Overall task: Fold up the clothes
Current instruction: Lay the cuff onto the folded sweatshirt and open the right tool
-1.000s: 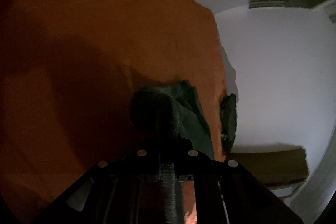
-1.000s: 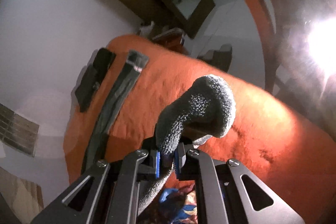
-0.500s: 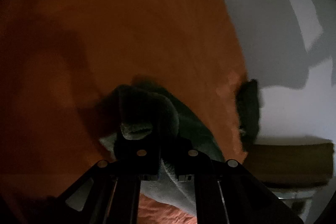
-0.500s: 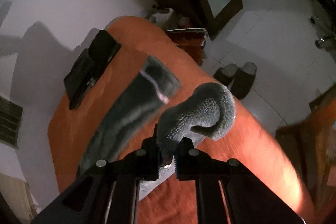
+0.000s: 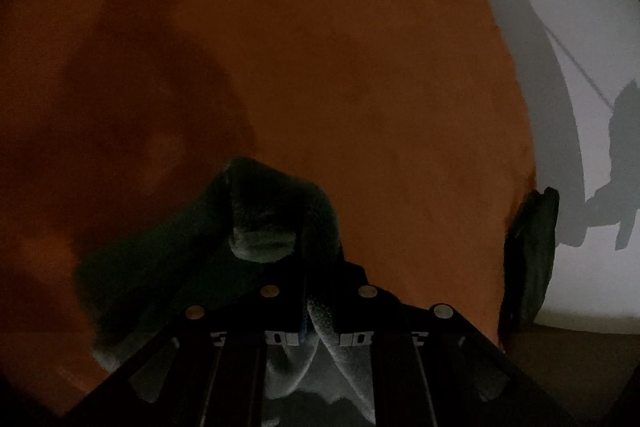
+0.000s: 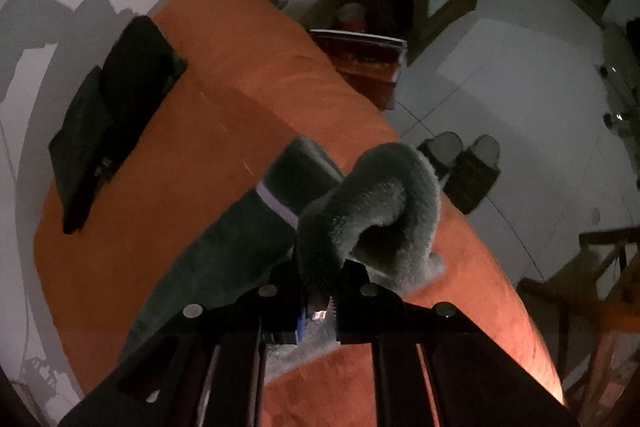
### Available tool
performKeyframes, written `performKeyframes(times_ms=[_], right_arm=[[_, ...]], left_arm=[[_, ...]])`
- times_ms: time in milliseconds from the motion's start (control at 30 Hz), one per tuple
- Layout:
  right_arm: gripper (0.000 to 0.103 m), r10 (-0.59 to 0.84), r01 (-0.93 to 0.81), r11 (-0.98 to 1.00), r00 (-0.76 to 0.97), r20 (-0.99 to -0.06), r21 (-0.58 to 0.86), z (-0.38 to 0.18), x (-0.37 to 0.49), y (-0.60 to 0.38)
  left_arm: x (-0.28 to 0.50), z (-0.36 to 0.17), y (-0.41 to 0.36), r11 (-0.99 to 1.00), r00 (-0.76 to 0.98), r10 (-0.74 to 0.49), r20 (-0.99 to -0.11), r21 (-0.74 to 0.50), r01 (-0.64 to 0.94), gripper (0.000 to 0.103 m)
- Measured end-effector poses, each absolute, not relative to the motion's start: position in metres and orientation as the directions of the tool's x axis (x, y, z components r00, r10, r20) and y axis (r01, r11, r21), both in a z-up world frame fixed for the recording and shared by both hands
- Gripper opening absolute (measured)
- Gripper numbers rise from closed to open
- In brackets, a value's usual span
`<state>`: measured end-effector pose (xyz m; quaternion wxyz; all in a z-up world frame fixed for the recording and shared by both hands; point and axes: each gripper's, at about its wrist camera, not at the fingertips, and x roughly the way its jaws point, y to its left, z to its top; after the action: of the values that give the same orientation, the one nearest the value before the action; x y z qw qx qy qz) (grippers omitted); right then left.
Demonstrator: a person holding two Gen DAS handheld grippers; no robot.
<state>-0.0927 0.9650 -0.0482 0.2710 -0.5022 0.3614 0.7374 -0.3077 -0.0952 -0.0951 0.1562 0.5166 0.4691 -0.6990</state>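
A grey-green terry towel (image 5: pixel 264 219) with a pale stripe near one end lies partly on the orange bed cover (image 5: pixel 360 67). My left gripper (image 5: pixel 318 283) is shut on one bunched edge of it, the pile bulging up over the fingertips. In the right wrist view the same towel (image 6: pixel 376 203) curls in a loop above my right gripper (image 6: pixel 320 283), which is shut on another edge. From there the towel's long body (image 6: pixel 224 251) trails left and down across the bed cover (image 6: pixel 224 75).
A stack of dark folded clothes (image 6: pixel 116 107) sits at the bed's far left edge by the white wall, also seen as dark clothes (image 5: pixel 528 259). Beside the bed are a wooden bedside box (image 6: pixel 360 59), a pair of slippers (image 6: pixel 460 163) and a wooden chair (image 6: pixel 600 267).
Both grippers have swept across the bed with the towel still held and tipped further down. The towel's body now lies closer and flatter on the cover.
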Motion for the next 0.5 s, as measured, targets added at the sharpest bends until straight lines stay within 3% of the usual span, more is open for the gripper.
performKeyframes(times_ms=[300, 333, 367, 467, 500], right_arm=[[0.009, 0.039, -0.766, -0.597, -0.325, -0.945, 0.239, -0.093, -0.186, 0.972], [0.01, 0.036, -0.77, -0.592, -0.318, -0.947, 0.236, -0.1, -0.193, 0.972], [0.016, 0.031, -0.774, -0.589, -0.307, -0.951, 0.23, -0.109, -0.201, 0.971], [0.058, -0.012, -0.762, -0.606, -0.276, -0.961, 0.227, -0.137, -0.22, 0.962], [0.059, -0.004, -0.752, -0.619, -0.284, -0.959, 0.226, -0.139, -0.224, 0.958]], left_arm=[[-0.352, -0.113, -0.107, -0.471, -0.381, 0.246, -0.891, -0.454, 0.757, 0.01], [-0.359, -0.118, -0.106, -0.471, -0.378, 0.252, -0.891, -0.454, 0.756, 0.014], [-0.366, -0.124, -0.105, -0.476, -0.373, 0.288, -0.882, -0.47, 0.743, 0.019], [-0.377, -0.127, -0.112, -0.489, -0.362, 0.356, -0.861, -0.502, 0.713, 0.021], [-0.375, -0.118, -0.12, -0.475, -0.399, 0.367, -0.84, -0.539, 0.696, 0.022]])
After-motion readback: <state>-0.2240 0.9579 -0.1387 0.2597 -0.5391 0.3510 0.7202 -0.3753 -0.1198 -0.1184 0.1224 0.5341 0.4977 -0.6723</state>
